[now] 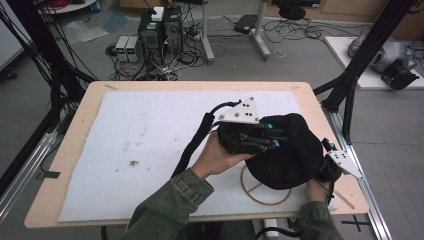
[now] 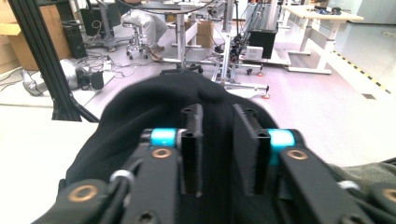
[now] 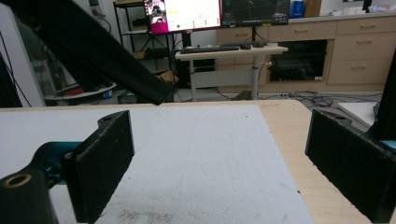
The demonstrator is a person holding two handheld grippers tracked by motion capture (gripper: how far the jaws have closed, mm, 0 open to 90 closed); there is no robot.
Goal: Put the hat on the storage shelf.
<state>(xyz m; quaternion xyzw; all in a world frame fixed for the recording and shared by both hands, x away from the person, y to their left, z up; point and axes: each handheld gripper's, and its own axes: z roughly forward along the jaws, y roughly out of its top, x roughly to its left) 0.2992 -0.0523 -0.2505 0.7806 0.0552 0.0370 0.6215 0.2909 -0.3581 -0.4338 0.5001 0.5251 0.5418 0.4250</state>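
Across the left and middle of the high view lies the white foam mat, matt and scuffed, with a small dark crumb-like stain at lower left of centre; it covers most of my pale wooden table. Beyond the table's far edge, at upper centre-left, computer boxes and tangled cables sit on the grey floor.

Just right of centre my left gripper rests on the black cloth, a soft, rounded, limp mound. In the left gripper view its two black jaws stand close together with a fold of that dark fabric pinched between them, blue rollers on either side. A thin tan ring, like a rubber band, lies flat on the mat, partly hidden under the cloth's near edge.

At the lower right of the high view my right gripper sits at the cloth's right side, by the table edge, with the cloth hiding its jaws. In the right gripper view its rough black pads are spread wide apart with nothing between them, bare mat ahead
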